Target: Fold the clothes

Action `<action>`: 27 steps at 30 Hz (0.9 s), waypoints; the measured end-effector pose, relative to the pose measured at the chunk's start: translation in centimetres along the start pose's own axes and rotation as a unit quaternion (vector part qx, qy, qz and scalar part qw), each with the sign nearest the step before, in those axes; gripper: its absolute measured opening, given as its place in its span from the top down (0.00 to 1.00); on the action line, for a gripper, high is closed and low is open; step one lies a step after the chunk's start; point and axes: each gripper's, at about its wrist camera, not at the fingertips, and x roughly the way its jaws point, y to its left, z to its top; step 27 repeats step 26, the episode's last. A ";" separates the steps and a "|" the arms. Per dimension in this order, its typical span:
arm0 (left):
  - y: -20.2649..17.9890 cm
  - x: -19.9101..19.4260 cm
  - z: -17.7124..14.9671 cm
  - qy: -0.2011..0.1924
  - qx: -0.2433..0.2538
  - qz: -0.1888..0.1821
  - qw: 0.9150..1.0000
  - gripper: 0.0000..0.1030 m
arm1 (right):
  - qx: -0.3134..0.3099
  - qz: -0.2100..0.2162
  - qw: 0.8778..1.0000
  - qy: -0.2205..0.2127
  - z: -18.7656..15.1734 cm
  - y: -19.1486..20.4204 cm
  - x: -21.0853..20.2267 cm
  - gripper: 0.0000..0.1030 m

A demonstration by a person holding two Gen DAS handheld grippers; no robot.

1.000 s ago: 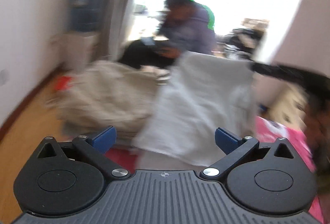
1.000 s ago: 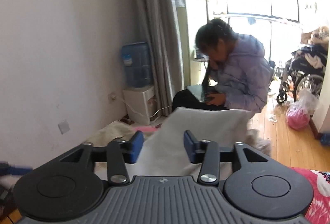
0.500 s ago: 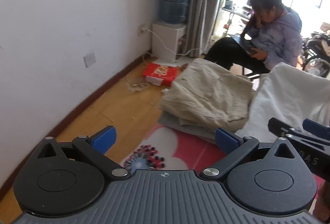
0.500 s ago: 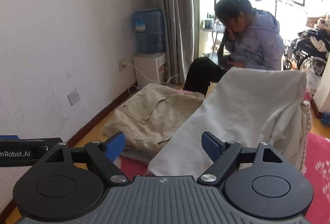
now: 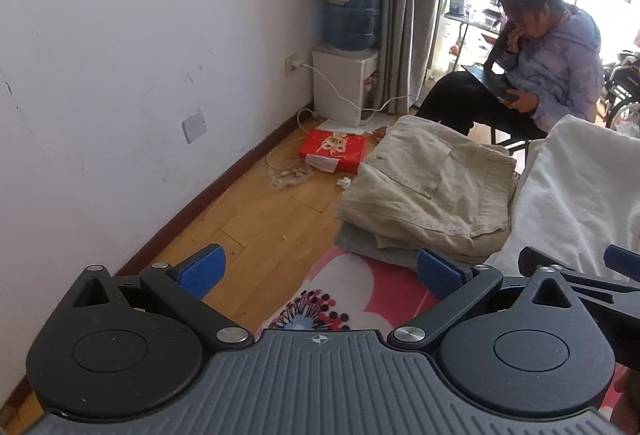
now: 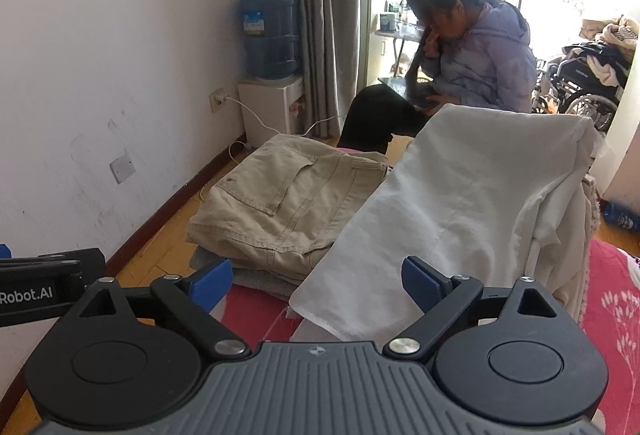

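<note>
white garment: smooth woven cloth, draped over a heap on the pink floral blanket, hem at front | beige trousers: folded flat, stitched pocket, beside it | right claw: jaws just opened wide, nothing gripped | left claw: open, empty

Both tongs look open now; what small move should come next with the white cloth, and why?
Probably bring the right tongs down onto the near hem of the white cloth garment and close. Their jaws have just been opening, they stand wide with nothing pinched, and the hem lies just ahead between them. The garment is draped unfolded beside the folded beige trousers. The left tongs are open too, holding nothing.
</note>
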 end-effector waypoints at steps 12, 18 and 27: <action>-0.3 0.2 -0.2 0.003 0.020 0.009 1.000 0.00 | 0.005 -0.010 1.000 0.015 -0.2 0.0 0.6 0.08; -0.4 0.3 -0.3 0.005 0.027 0.011 1.000 0.00 | 0.008 -0.012 1.000 0.018 -0.3 -0.2 0.7 0.08; -0.3 0.5 -0.4 0.011 0.032 0.013 0.999 0.00 | 0.008 -0.013 1.000 0.022 -0.4 -0.3 0.9 0.08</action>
